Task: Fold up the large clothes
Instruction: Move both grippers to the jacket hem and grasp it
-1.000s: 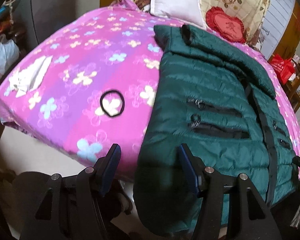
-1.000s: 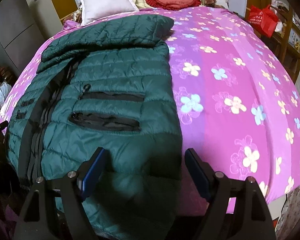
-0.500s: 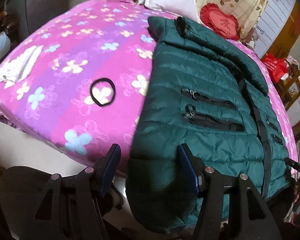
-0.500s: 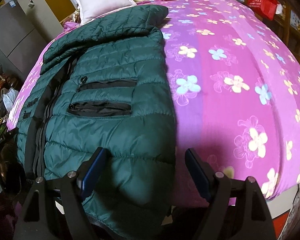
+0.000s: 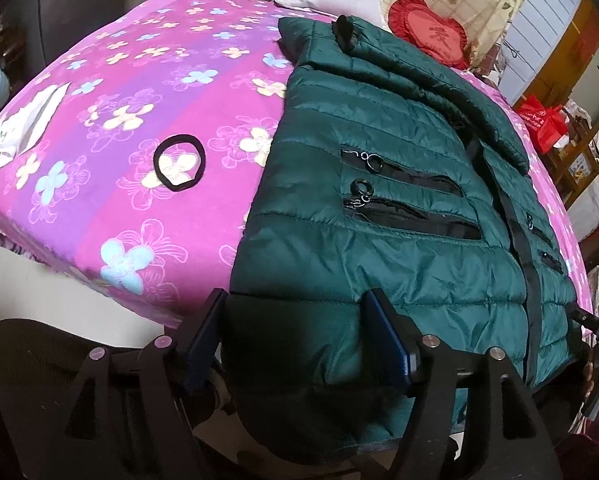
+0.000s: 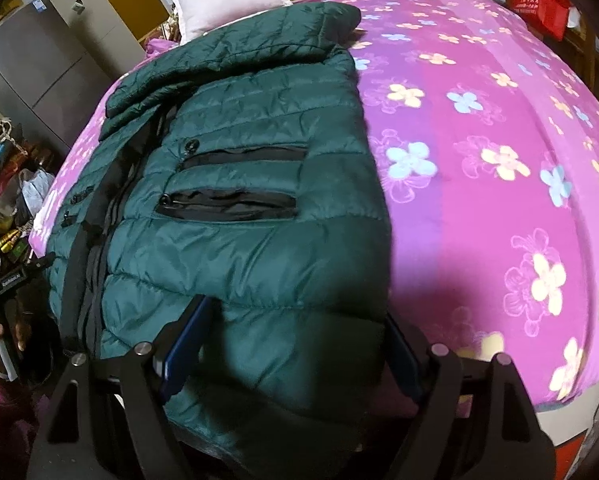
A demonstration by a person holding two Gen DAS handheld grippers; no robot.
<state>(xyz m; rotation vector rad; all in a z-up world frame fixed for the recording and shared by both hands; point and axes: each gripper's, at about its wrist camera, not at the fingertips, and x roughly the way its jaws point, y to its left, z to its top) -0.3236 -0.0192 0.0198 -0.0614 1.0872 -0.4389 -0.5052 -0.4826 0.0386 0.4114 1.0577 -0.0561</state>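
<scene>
Both claws sit at the bottom of their frames, spread wide, with the jacket's hem bulging up between the fingers. On the left claw [image 5: 295, 340] the hem's outer corner fills the gap; the right claw [image 6: 295, 344] straddles the opposite corner, and neither has pinched the cloth yet. I judge each claw is about equally close to its own corner, so a grab of the hem needs only a squeeze.

From the claws the jacket [image 5: 379, 184] runs straight away up the frame, its long axis hem-to-collar along the bed [image 5: 111, 184], with the hem hanging over the near edge. A sleeve lies folded across the chest near the top.

Left of the jacket in the left view lies a black hair tie [image 5: 179, 162], well apart from the cloth. At the far end sits a red cushion [image 5: 431, 36] with a character I cannot read surely. The red bag [image 6: 539, 0] carries print too small to read.
</scene>
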